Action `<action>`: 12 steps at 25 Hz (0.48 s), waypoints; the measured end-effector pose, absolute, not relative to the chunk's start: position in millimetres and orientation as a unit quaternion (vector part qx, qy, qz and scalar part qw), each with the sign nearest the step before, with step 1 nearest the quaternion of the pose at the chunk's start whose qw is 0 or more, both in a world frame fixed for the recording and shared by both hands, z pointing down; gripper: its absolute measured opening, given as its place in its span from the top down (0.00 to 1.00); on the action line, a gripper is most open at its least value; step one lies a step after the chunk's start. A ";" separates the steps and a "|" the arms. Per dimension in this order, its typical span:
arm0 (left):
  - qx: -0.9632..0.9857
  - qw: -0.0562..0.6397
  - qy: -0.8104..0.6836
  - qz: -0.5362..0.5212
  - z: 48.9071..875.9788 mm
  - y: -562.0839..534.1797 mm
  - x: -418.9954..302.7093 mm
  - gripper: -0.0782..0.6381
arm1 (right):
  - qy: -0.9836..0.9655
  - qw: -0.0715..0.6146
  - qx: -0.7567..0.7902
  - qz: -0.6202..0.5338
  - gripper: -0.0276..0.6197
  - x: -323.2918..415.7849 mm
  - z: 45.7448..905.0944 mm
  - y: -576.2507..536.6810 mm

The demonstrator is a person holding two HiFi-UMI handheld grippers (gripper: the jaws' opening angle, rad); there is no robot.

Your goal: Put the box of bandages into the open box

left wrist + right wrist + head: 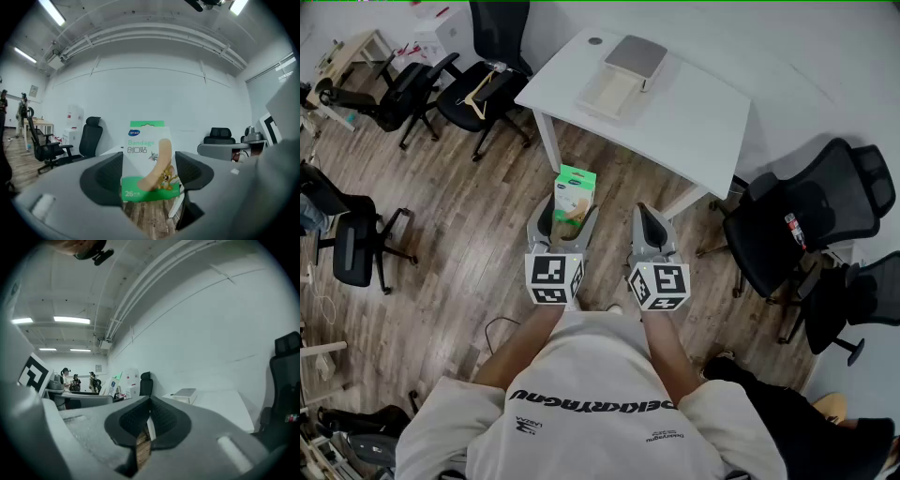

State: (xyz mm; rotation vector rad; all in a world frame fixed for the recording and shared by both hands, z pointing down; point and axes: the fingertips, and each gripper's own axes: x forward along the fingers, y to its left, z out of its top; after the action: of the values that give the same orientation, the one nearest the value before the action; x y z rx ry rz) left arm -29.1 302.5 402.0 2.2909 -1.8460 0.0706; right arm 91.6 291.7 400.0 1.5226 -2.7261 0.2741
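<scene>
Box of bandages (575,190) gripped in the air, short of the counter (698,117)
The left gripper (568,214) clamps it upright between wide-set jaws, above the wood floor (469,234) in front of the counter. The open box (614,92) sits on the counter's far side. The right gripper (651,217), beside the left, is closed and empty.

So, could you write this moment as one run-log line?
left gripper: shut on bandage box | right gripper: shut, empty | open box: on white table | bandage box not yet inside
</scene>
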 end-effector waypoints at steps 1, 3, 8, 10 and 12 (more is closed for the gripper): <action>0.775 0.098 -0.624 0.024 401.6 304.0 -25.4 0.38 | -0.870 0.004 0.486 0.088 0.96 95.6 400.3 293.1; 0.775 0.096 -0.624 0.024 401.1 306.7 -18.4 0.38 | -0.870 0.003 0.486 0.090 0.96 102.9 401.0 295.4; 0.771 0.099 -0.628 0.021 399.8 310.2 -5.1 0.38 | -0.874 0.000 0.476 0.094 0.96 116.2 401.5 296.8; 0.770 0.096 -0.630 0.018 397.2 310.3 -0.2 0.38 | -0.875 -0.005 0.474 0.097 0.96 122.2 400.1 296.2; 0.769 0.092 -0.633 0.019 395.6 310.8 3.0 0.38 | -0.876 -0.004 0.472 0.095 0.96 126.1 399.2 296.0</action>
State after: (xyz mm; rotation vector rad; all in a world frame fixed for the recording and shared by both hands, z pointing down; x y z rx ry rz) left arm 3.0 310.8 395.6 2.2825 -1.8787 0.0556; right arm 126.1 296.0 399.2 1.4880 -2.7598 0.2990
